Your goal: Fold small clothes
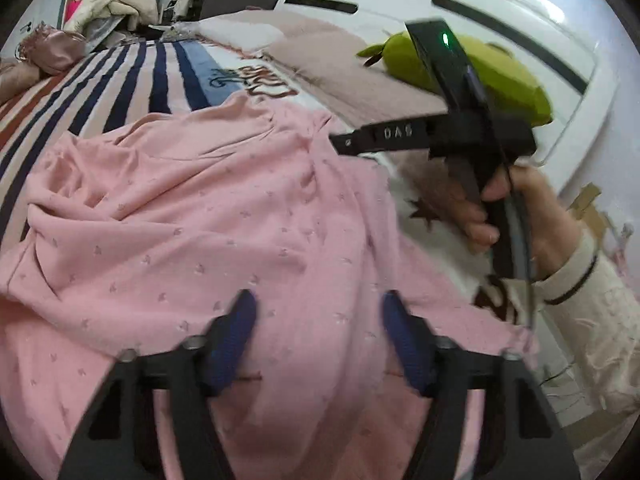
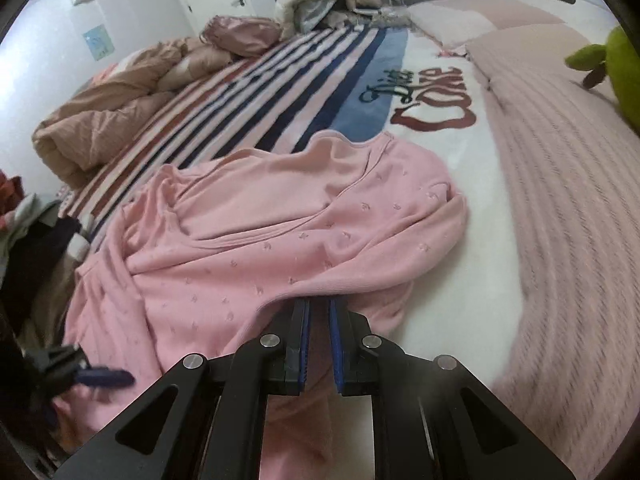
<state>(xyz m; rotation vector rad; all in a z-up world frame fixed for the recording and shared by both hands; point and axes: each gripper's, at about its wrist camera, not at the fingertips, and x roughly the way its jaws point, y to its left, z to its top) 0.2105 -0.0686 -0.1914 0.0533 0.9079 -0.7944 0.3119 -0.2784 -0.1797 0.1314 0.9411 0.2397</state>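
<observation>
The left tool point(image 1: 316, 336), pads spread apart, hovers empty over the pink top point(image 1: 200, 216), which lies rumpled across the bed point(image 2: 460, 184). The right tool point(image 2: 319, 312) looks clamped on its near hem, so that hand is nearer; the top stretches away from it toward the pillows.

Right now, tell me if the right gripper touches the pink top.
Touching. The right wrist view shows the right gripper nearly closed, its tips under the pink top's hem.

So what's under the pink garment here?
The pink garment lies on a striped blanket with lettering, which shows around its far and right edges. The right gripper pinches its near hem. Whatever lies beneath the garment's middle is covered.
</observation>
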